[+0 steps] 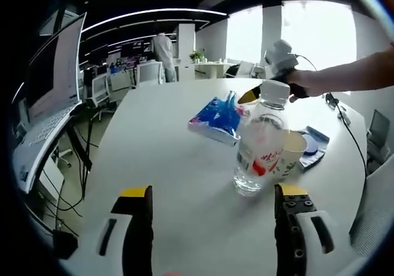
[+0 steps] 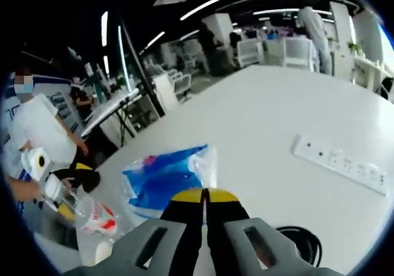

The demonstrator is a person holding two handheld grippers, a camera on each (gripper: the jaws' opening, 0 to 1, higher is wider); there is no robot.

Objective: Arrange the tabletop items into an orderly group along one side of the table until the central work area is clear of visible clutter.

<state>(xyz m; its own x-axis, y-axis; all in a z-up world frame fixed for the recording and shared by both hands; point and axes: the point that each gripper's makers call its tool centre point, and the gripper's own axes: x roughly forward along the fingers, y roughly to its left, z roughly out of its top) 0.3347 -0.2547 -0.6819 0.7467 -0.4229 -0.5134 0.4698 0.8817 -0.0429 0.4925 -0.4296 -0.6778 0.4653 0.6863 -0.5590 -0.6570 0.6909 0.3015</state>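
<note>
The sorting looks to be at an early stage, judging from how the things lie: a clear plastic bottle with a white cap and red-printed label stands on the white table toward the middle, a paper cup just behind it, a blue plastic packet a little farther back, and a blue-and-white flat thing beside the cup. The left gripper hovers low over the table with its 2 yellow-tipped jaws spread wide, holding nothing; the bottle sits just beyond and nearer its right jaw. The next move probably calls for sliding forward and a little right so the bottle comes between the jaws, then closing gently, since a thin clear bottle may tip or dent. In the right gripper view, the right gripper has its jaws pressed together, tips touching, and they appear to pinch nothing, though the packet's edge lies just beyond them and I cannot tell if film is caught. A white power strip lies well apart on the far side.
</note>
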